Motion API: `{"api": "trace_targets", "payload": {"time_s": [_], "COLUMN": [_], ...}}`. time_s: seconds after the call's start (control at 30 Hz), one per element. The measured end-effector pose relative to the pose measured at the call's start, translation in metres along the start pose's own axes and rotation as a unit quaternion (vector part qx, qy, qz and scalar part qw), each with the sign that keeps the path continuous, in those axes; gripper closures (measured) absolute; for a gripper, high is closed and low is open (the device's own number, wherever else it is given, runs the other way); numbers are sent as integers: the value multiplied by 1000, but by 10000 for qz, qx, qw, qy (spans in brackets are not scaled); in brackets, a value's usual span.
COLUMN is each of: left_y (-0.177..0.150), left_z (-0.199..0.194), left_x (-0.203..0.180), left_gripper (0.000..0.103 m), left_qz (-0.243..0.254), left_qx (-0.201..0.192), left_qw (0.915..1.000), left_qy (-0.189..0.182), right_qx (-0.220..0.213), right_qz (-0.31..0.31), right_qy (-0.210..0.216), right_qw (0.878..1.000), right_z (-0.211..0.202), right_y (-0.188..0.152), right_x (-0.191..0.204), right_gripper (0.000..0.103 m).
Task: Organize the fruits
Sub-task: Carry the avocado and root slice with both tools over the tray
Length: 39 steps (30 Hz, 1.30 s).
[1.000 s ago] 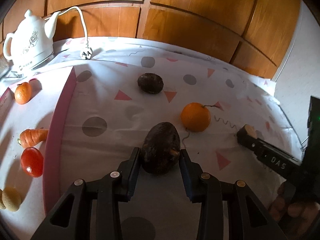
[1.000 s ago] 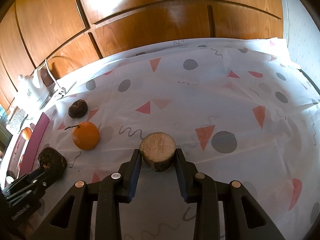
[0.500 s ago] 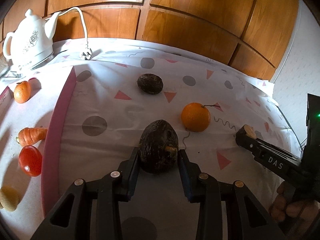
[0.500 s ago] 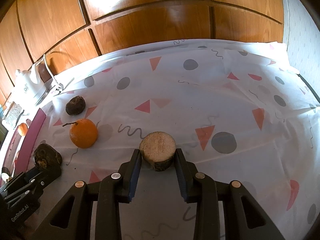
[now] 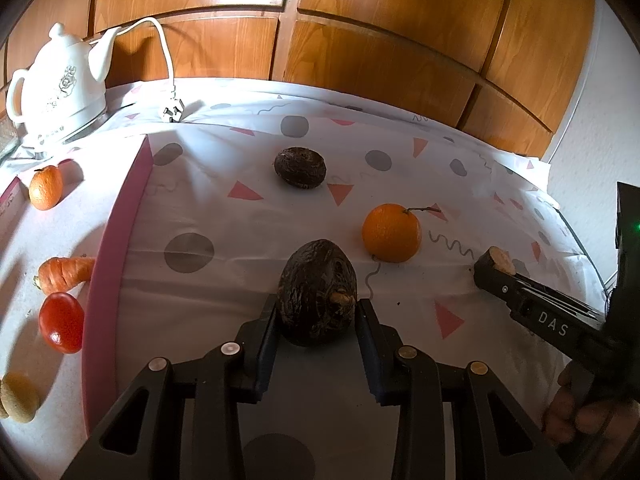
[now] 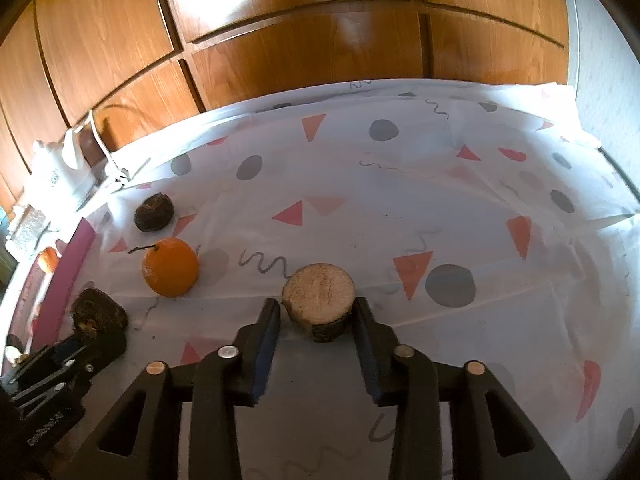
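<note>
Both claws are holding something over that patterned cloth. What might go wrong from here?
The left gripper pinches only the near end of the dark wrinkled fruit, so it might pivot or slip out. The right gripper holds a cut round piece by its curved sides, which might squirt free. Either falling could knock the orange rolling.

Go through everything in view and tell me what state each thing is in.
left gripper: jaws shut on dark avocado
right gripper: jaws shut on cut root piece
orange: loose on cloth, stem on
second dark fruit: loose on cloth
kettle: upright, plug lying unplugged
</note>
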State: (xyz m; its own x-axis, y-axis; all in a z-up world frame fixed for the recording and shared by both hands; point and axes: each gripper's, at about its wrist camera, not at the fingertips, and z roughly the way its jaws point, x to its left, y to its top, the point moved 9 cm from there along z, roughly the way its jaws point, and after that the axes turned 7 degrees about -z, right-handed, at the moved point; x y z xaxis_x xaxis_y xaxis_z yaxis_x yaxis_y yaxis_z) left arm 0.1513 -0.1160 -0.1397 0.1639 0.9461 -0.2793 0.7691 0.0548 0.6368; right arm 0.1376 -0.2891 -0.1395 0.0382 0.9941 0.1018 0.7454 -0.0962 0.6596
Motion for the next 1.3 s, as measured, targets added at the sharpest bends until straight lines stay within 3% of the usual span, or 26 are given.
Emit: {"api": "trace_targets", "payload": {"time_s": [0.67, 1.3], "left_y": [-3, -12], "left_z": [-7, -37], "left_x": [-4, -18], "left_gripper": [66, 66], "left_qz": [233, 393], "left_qx": [4, -60], "left_qw": [9994, 9991], "left_qy": [249, 176], "right_qx": [46, 69], "right_qz": [-198, -281], "right_qy": [-209, -271], "right_qw": [9996, 9992], "right_z": [1, 1], "right_y": [0, 1], "right_x": [3, 5], "right_gripper": [69, 69]}}
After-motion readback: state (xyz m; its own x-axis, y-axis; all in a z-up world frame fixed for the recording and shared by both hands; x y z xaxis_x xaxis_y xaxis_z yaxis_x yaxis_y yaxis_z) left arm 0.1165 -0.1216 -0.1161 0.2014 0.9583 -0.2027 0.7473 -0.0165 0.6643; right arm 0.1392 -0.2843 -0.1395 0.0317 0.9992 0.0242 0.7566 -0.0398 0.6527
